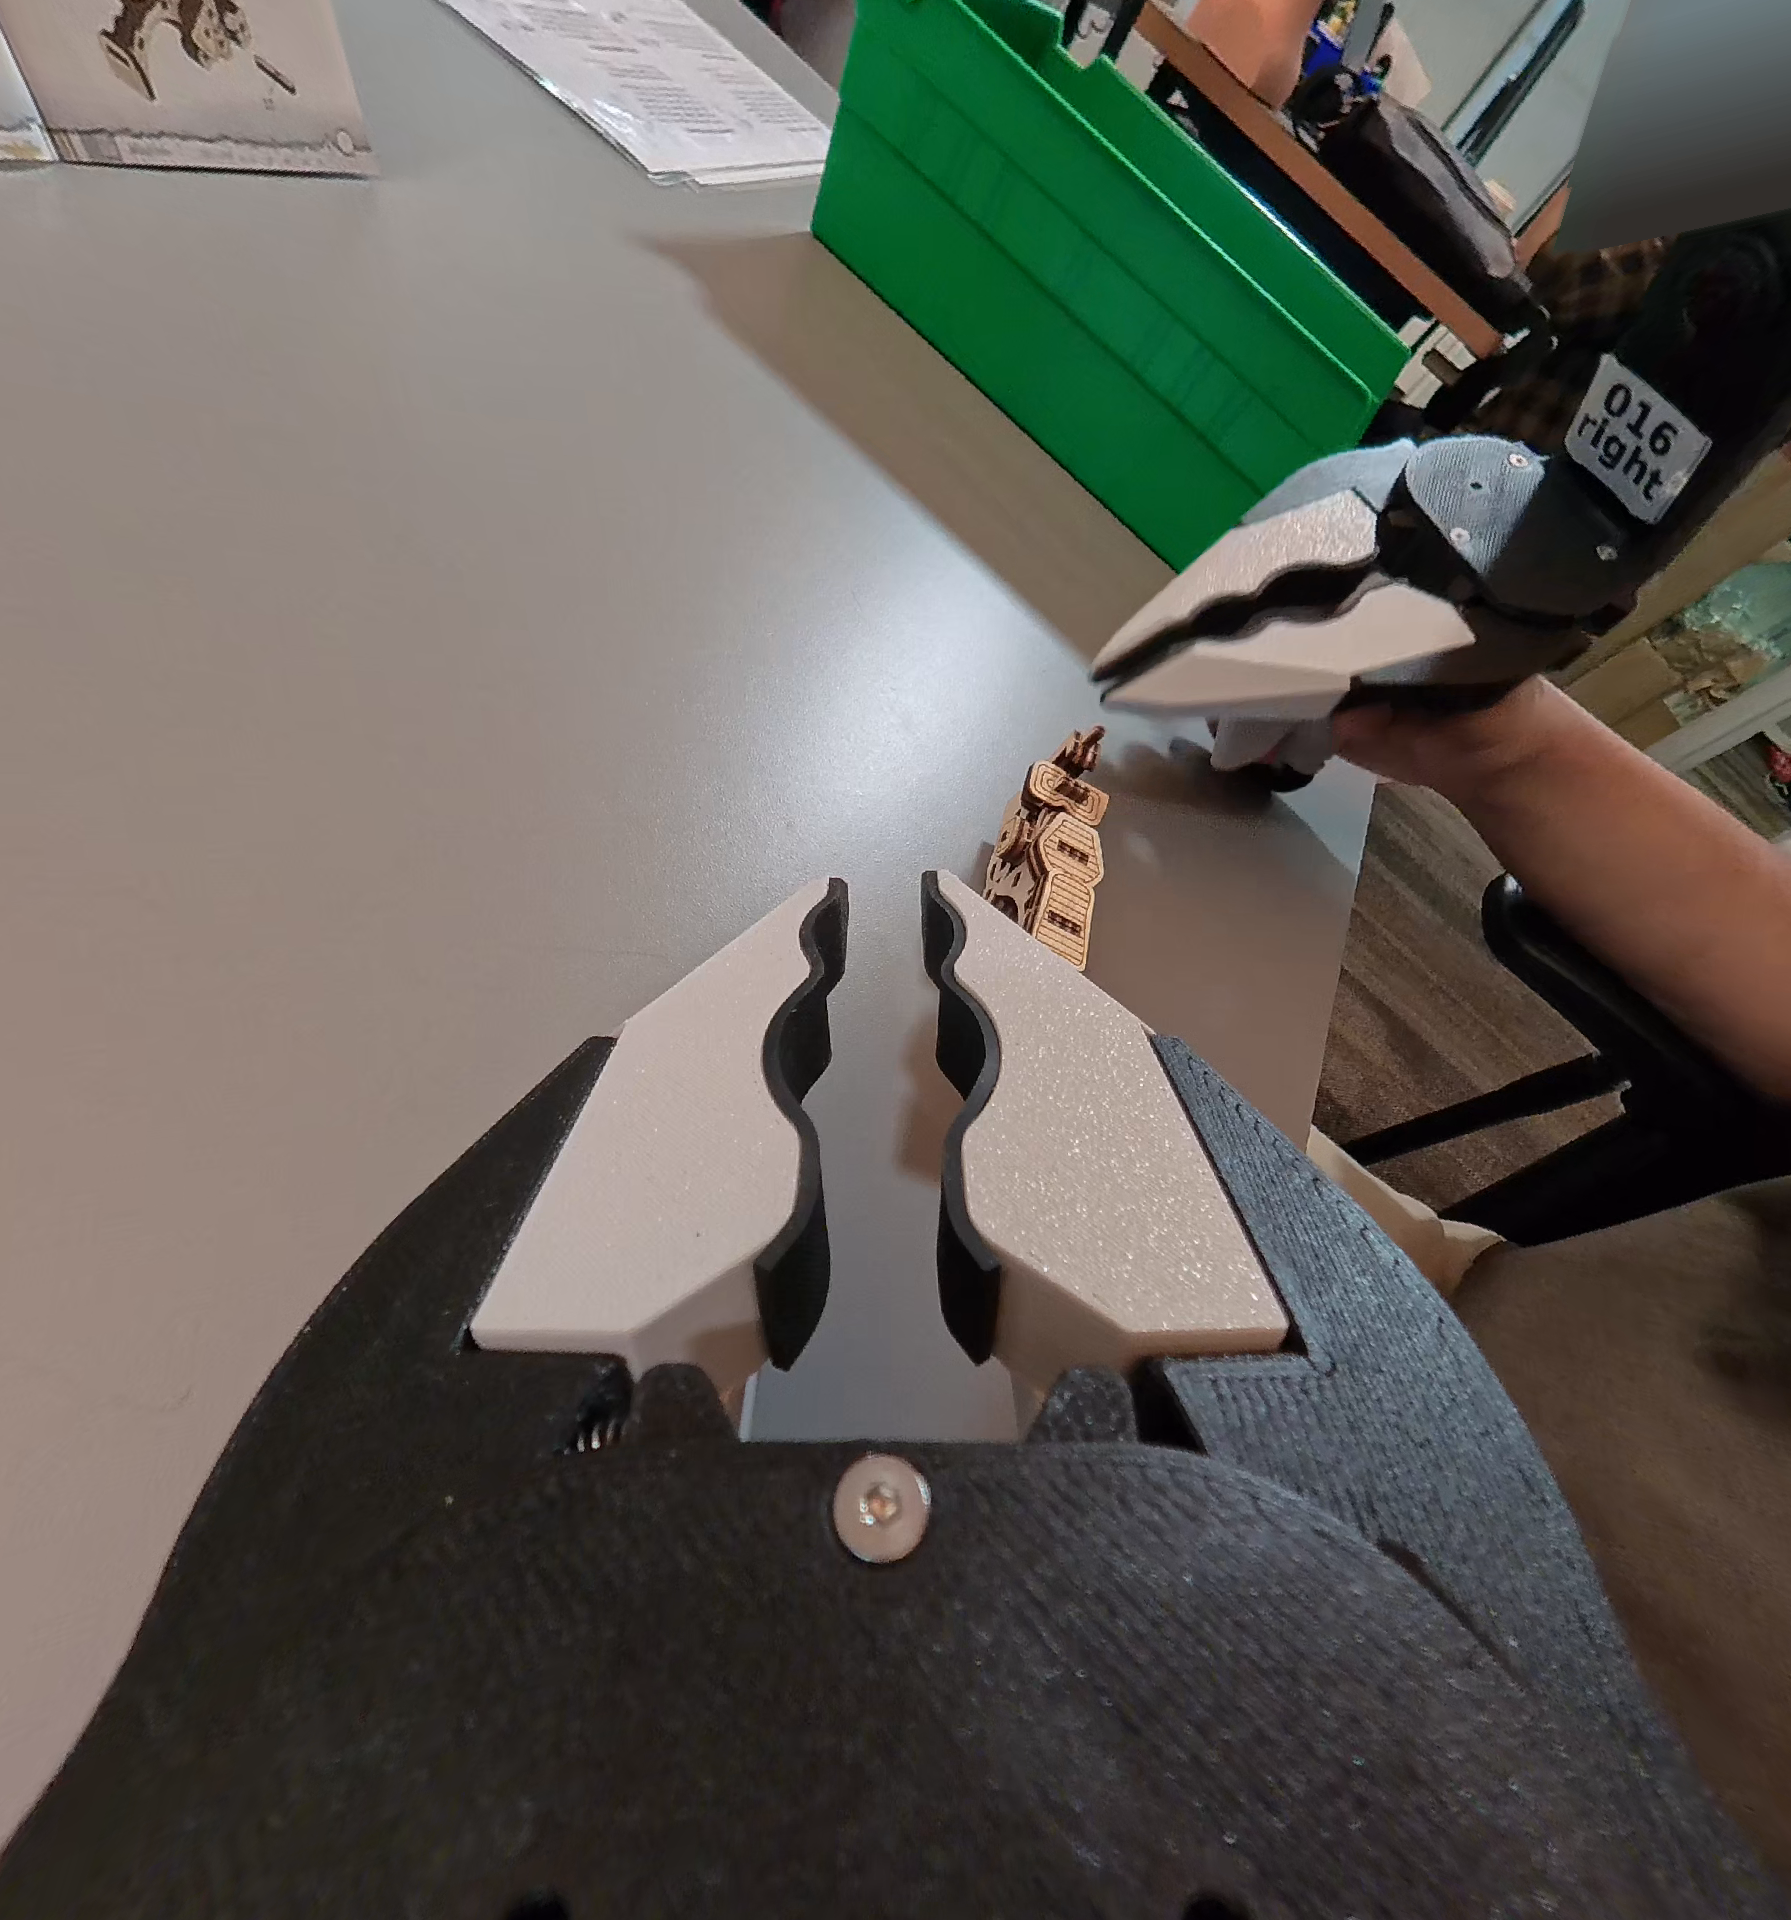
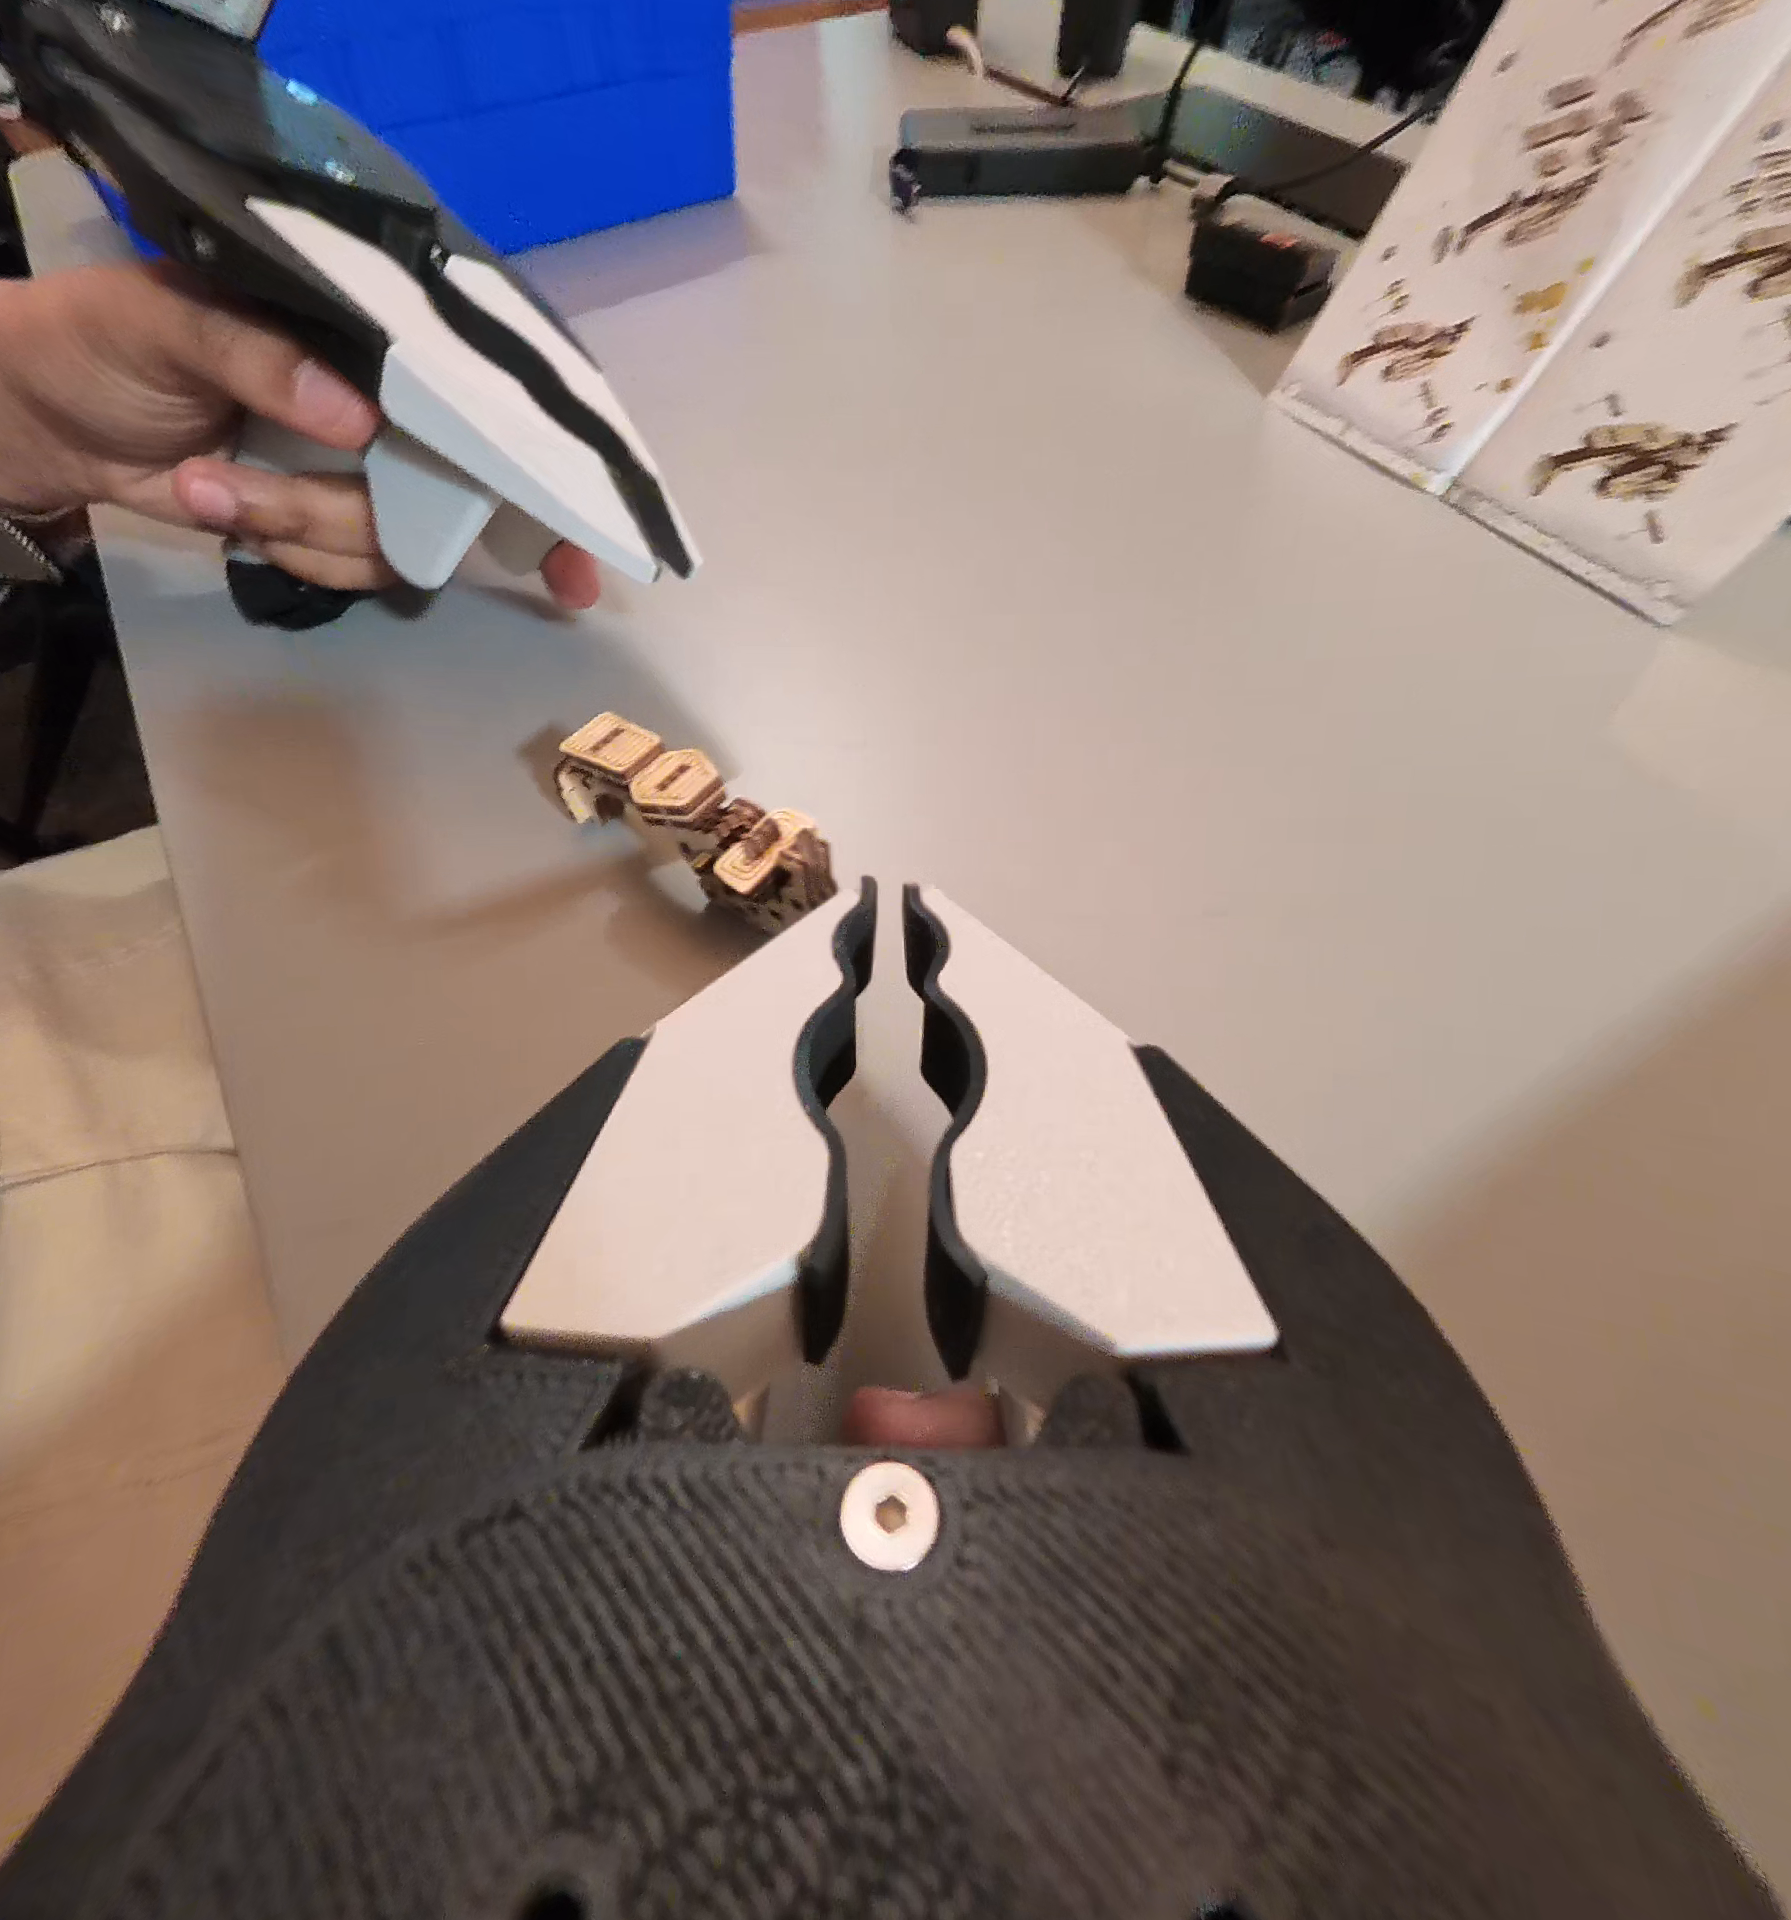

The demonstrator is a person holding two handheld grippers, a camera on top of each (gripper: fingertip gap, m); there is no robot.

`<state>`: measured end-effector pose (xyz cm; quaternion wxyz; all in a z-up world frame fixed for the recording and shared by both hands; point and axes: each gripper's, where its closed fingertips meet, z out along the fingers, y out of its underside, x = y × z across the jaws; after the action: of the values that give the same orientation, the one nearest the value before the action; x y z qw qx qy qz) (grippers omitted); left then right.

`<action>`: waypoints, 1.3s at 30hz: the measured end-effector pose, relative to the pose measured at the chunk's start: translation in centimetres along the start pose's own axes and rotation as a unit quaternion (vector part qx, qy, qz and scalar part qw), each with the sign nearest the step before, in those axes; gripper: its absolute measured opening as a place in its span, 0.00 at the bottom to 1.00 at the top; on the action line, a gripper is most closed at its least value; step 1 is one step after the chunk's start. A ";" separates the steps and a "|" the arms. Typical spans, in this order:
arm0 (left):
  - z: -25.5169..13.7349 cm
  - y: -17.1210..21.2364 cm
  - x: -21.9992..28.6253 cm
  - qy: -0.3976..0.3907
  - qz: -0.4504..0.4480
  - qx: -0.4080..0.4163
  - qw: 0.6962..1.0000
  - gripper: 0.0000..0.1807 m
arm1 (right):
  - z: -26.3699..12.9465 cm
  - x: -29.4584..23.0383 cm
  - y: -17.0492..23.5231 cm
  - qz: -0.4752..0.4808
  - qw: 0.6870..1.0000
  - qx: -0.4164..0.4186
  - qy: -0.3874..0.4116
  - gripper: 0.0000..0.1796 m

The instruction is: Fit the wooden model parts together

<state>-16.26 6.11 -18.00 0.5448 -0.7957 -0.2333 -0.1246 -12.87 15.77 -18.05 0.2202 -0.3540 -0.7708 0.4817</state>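
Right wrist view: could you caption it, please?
Empty right gripper nears wooden model on grey table.

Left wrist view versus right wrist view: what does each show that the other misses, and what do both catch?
Only the left wrist view shows the green bin. Only the right wrist view shows a blue box and dark devices with cables. Both show the wooden model lying ungripped on the grey table, both grippers, left gripper and right gripper, and assembly sheets.
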 end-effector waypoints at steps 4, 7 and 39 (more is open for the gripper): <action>0.0 0.0 0.0 0.000 0.000 -0.001 1.000 0.07 | -0.5 1.5 -0.3 0.020 0.999 0.014 0.031 0.02; 0.0 0.0 0.0 0.000 0.000 0.002 1.000 0.07 | -0.6 2.6 -0.1 0.025 0.997 0.010 0.066 0.02; -38.5 6.2 -24.1 -0.493 -0.153 -0.280 0.809 0.77 | 0.7 3.2 -3.6 0.029 0.995 0.059 0.075 0.00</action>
<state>-31.70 -37.03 -19.48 0.0838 -0.8223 -0.5443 0.1433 -16.64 16.75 -15.16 0.2841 -0.3972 -0.7118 0.5048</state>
